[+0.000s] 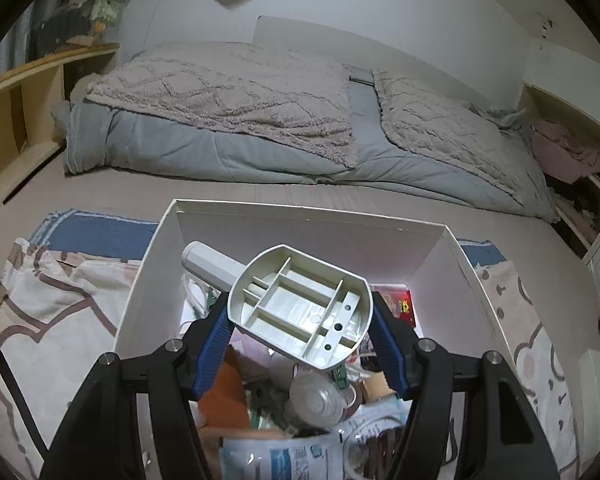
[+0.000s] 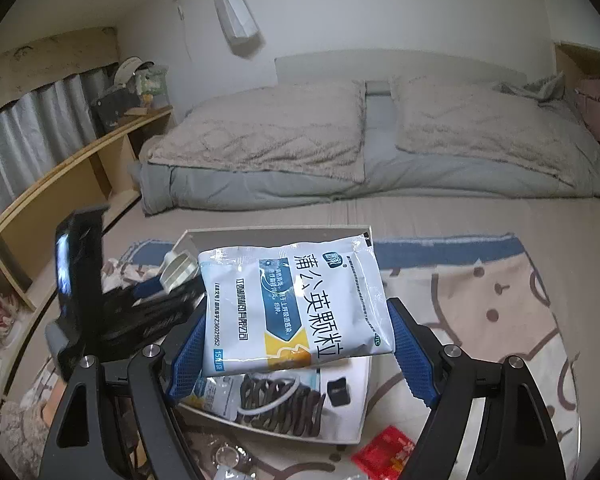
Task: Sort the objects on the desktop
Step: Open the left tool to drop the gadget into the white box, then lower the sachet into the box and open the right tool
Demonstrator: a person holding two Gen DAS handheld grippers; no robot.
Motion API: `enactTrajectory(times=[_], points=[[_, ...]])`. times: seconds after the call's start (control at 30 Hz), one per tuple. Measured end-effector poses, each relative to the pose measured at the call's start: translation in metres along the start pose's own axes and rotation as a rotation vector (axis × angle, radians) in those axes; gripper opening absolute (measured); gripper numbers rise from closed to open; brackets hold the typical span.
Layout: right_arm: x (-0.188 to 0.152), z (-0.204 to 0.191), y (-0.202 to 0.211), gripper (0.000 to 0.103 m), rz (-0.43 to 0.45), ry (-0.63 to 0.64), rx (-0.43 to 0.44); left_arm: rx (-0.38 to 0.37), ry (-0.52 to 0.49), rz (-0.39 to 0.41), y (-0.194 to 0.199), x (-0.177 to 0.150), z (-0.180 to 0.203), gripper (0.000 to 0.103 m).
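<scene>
My left gripper (image 1: pixel 300 316) is shut on a grey plastic brush base (image 1: pixel 300 304), ribbed underside up, handle (image 1: pixel 210 264) pointing far left, held over a white box (image 1: pixel 308 236) full of mixed items. My right gripper (image 2: pixel 296 332) is shut on a white and blue medicine sachet (image 2: pixel 296 304), held flat above the same white box (image 2: pixel 364 408). The left gripper with the grey brush base (image 2: pixel 178 270) shows at the left of the right wrist view.
The box sits on a patterned blanket (image 2: pixel 480 320) on a bed. In it lie a sachet (image 1: pixel 284 460), a clear lid (image 1: pixel 316 400), dark hair ties (image 2: pixel 280 400). A red packet (image 2: pixel 384 456) lies outside the box. Folded quilts (image 1: pixel 240 120) lie behind, shelves (image 2: pixel 80 176) at left.
</scene>
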State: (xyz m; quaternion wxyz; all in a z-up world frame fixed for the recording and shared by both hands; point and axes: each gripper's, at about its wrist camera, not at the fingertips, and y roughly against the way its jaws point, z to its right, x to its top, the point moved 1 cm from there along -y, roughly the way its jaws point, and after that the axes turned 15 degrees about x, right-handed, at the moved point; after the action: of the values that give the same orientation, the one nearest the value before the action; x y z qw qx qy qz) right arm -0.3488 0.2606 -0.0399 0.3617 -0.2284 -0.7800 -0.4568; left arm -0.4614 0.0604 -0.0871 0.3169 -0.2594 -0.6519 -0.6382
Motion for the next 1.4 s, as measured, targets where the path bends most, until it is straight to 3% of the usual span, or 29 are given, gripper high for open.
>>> enactTrajectory(times=[0.17,0.23,0.27,0.37,0.87,1.33,1.4], points=[[-0.007,0.009,-0.006,0.083,-0.017,-0.052,0.001,0.021,0.050,-0.006,-0.021,0.012,-0.003,0.065],[-0.009,0.012,-0.007,0.083,-0.017,-0.068,-0.006,0.023,0.080,-0.022,-0.029,0.016,-0.006,0.074],[-0.009,0.014,-0.008,0.083,-0.018,-0.077,-0.005,0.013,0.091,-0.046,-0.033,0.017,-0.006,0.086],[-0.009,0.018,-0.009,0.083,-0.013,-0.101,-0.007,-0.011,0.082,-0.040,-0.032,0.019,-0.005,0.091],[-0.009,0.007,-0.028,0.083,-0.028,-0.100,-0.003,0.044,-0.068,0.043,0.001,0.009,-0.022,0.092],[-0.009,0.003,-0.063,0.083,-0.061,-0.126,-0.025,0.064,-0.085,0.072,0.015,-0.002,-0.052,0.092],[-0.011,0.005,-0.070,0.083,-0.073,-0.127,-0.033,0.066,-0.085,0.078,0.018,-0.003,-0.058,0.096]])
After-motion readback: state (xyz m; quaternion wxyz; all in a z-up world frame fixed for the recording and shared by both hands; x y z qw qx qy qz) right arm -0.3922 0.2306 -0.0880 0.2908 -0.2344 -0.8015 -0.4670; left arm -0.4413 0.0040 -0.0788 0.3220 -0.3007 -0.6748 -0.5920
